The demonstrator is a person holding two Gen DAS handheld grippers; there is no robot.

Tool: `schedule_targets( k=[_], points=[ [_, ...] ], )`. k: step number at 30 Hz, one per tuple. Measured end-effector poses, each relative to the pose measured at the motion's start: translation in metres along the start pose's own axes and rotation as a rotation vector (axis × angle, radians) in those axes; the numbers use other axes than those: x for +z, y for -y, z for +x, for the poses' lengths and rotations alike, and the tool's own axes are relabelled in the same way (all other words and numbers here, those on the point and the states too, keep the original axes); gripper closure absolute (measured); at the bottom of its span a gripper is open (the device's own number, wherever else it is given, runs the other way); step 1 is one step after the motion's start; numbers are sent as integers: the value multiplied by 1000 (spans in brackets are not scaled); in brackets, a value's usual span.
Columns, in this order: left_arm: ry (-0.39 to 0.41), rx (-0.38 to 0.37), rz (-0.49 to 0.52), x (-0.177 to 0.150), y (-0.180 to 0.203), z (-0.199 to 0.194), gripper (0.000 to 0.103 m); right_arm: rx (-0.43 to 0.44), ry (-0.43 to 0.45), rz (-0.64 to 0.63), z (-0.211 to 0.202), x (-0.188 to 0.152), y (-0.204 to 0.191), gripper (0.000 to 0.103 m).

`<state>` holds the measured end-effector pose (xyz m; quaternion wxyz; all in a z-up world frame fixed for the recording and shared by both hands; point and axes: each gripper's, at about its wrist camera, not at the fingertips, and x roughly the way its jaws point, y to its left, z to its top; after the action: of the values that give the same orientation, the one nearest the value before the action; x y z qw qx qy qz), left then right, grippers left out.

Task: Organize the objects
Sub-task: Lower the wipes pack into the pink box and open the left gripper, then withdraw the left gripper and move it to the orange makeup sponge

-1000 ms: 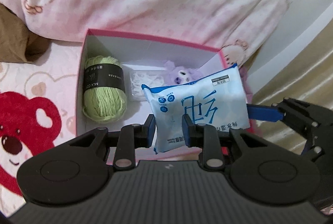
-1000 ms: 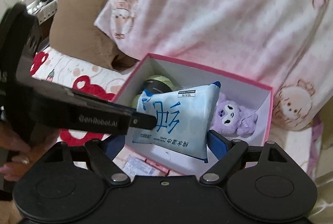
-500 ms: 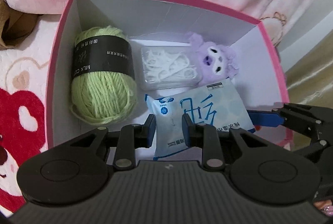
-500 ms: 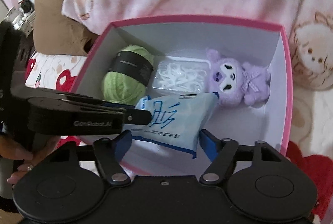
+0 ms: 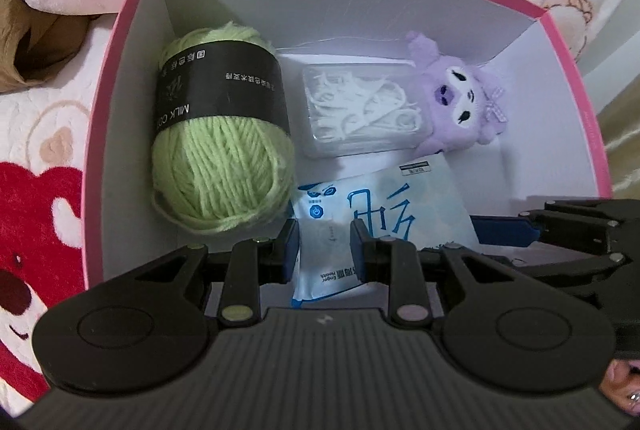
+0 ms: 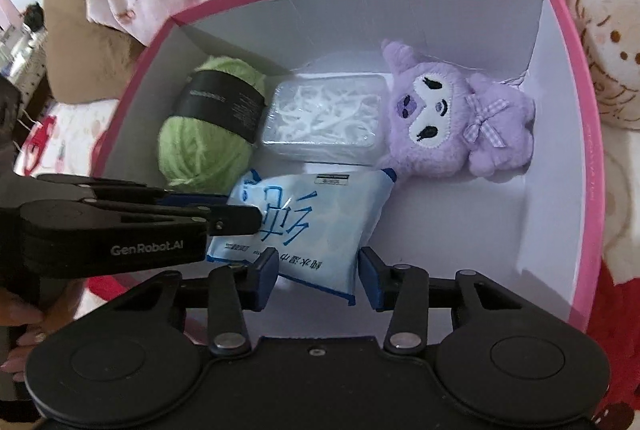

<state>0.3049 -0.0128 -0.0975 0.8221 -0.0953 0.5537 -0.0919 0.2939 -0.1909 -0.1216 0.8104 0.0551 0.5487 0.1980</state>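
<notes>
Wipes pack (image 5: 384, 206) lower edge hidden behind left hand-held gripper (image 5: 325, 244).

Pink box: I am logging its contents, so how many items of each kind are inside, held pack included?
Green yarn ball with black band: 1
Clear plastic case of white floss picks: 1
Purple plush toy: 1
Pale blue wet-wipes pack: 1
Total: 4

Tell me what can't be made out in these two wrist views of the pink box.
- Wet wipes packet: lower edge hidden behind the left tongs in the left wrist view.
- Whether the packet touches the pink box floor: unclear in both views.
- Green yarn ball: near side hidden by the left tongs' arm, right wrist view.
- Yarn label small print: too small.
- Right tongs, closing: contact with the packet unclear.
</notes>
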Motion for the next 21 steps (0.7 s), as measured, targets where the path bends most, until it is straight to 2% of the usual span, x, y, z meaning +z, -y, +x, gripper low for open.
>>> schedule_targets(
  k=[4, 10, 13, 16, 19, 21],
  points=[
    [10, 47, 5, 0, 1, 0, 66, -11, -28, 21, 12, 0, 1, 56],
    [15, 43, -10, 4, -3, -13, 60, -34, -29, 58, 16, 2, -4, 53],
    [28, 39, -10, 9, 1, -24, 59, -88, 29, 16, -1, 0, -14, 51],
    [54, 38, 16, 10, 6, -38, 55, -93, 90, -16, -26, -2, -25, 45],
    [31, 36, 23, 6, 5, -56, 55, -127, 137, -58, -51, -7, -40, 45],
    [20, 14, 26, 2, 3, -71, 53, -120, 165, -81, -68, -14, -53, 45]
  ],
)
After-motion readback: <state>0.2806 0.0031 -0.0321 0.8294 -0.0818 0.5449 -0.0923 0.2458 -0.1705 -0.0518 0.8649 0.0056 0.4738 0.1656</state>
